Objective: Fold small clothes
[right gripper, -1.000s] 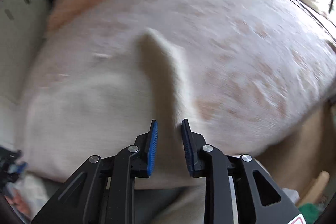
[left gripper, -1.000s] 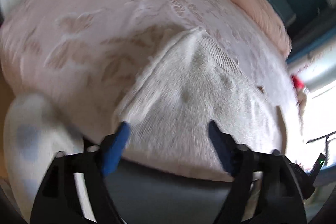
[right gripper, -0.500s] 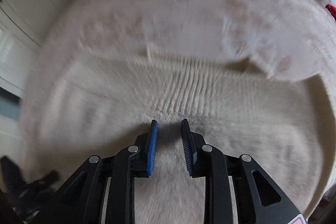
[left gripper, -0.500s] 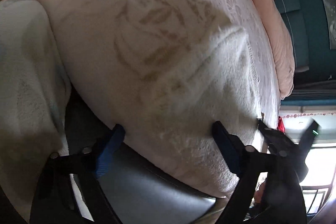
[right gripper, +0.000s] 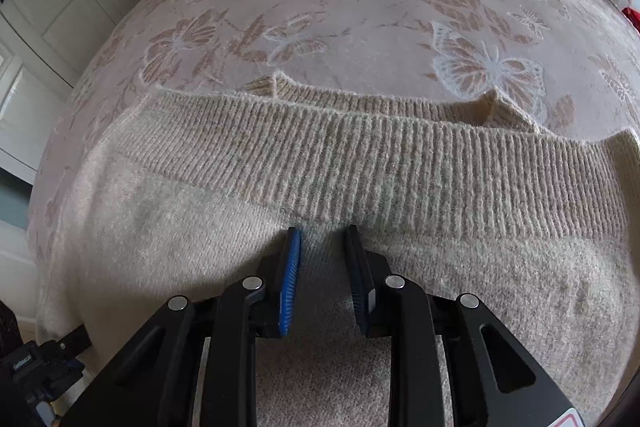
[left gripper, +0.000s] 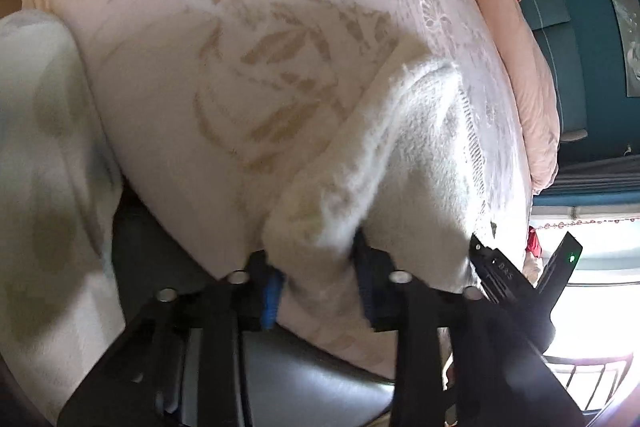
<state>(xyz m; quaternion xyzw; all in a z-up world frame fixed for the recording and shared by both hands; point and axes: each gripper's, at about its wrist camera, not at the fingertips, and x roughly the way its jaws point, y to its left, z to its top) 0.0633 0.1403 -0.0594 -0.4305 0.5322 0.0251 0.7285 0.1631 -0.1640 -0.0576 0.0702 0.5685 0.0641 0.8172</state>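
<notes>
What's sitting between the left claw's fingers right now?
A bunched fold of the cream knit sweater; the left claw, jaws just closing, pinches it, seen in the left wrist view.

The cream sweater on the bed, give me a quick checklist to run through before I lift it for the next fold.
1. Left gripper has fabric: ok. Its jaws have just been closing and a bunched edge of the sweater sits between them.
2. Right gripper has fabric: ok, knit fills the narrow gap between its pads.
3. Bedspread not pinched with the sweater: cannot tell, especially on the left.
4. Ribbed band lying flat: not ok, the layer behind peeks out with a raised corner.
5. Bed beyond the sweater free for folding: ok.
</notes>
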